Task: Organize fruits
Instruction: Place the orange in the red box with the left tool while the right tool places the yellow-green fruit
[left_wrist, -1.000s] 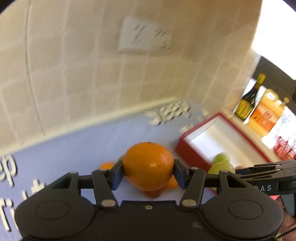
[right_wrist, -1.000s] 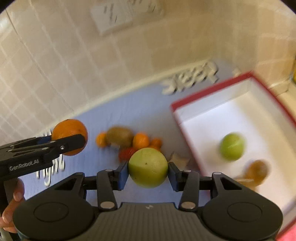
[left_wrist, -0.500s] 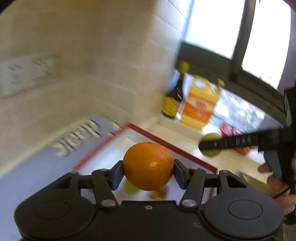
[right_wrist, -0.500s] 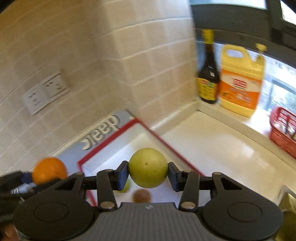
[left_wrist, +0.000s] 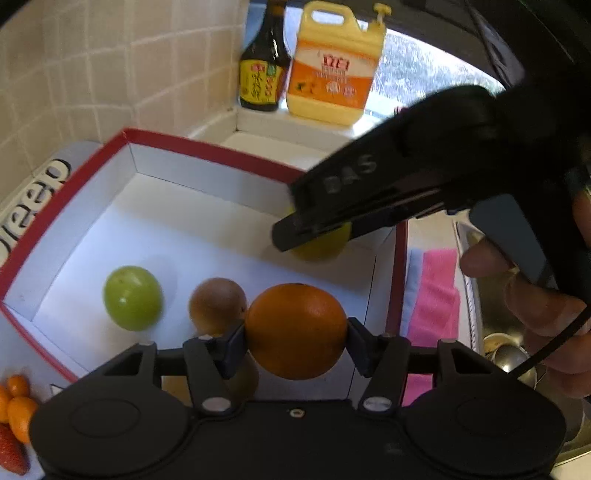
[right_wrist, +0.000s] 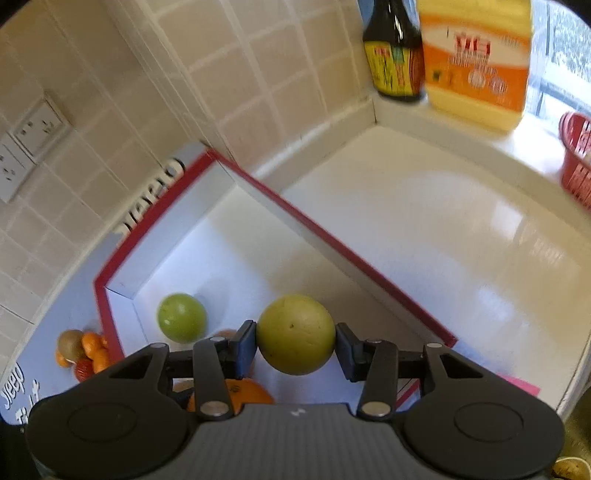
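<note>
Both tools hang over the red-rimmed box (left_wrist: 207, 151), apparently so each fruit can be let down inside. The left tool (left_wrist: 295, 332) is clamped on an orange (left_wrist: 295, 330), carried above the box's near side. The right tool (right_wrist: 295, 338) grips a yellow-green fruit (right_wrist: 295, 334) above the box floor. A green fruit (left_wrist: 133, 297) and a brown one (left_wrist: 216, 304) lie inside; small fruits (right_wrist: 83, 350) wait on the bench outside.

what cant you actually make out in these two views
- Left wrist view: the yellow-green fruit is mostly covered by the right gripper.
- Right wrist view: the orange sits mostly behind that gripper's own body.
- Left wrist view: the strawberry and small oranges are cut off by the edge.
- Right wrist view: the yellow jug label is blurred.
</note>
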